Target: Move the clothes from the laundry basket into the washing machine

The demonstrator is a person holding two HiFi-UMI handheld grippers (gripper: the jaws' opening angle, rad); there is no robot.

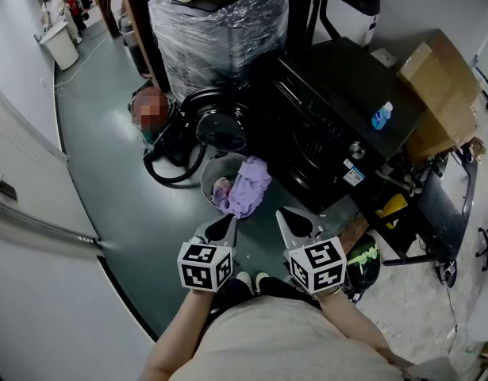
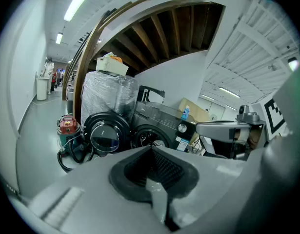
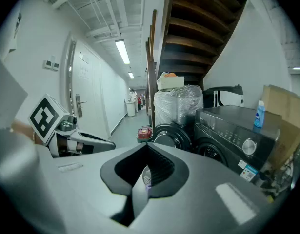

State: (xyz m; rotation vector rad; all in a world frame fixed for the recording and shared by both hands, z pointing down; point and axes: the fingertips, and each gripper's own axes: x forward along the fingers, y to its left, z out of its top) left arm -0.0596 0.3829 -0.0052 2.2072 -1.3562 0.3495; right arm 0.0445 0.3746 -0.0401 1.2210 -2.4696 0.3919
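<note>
Cool, even light comes from ceiling tubes (image 2: 77, 3), bright in the corridor and dimmer beneath the stairs (image 3: 198, 13). The plastic wrap (image 1: 220, 30) throws white glare, while the black washer (image 1: 339, 109) shows little detail. Shadows on the floor (image 1: 109, 133) are soft. All views bend strongly at the edges. Both gripper views darken to black corners, and their near foreground is slightly soft.
</note>
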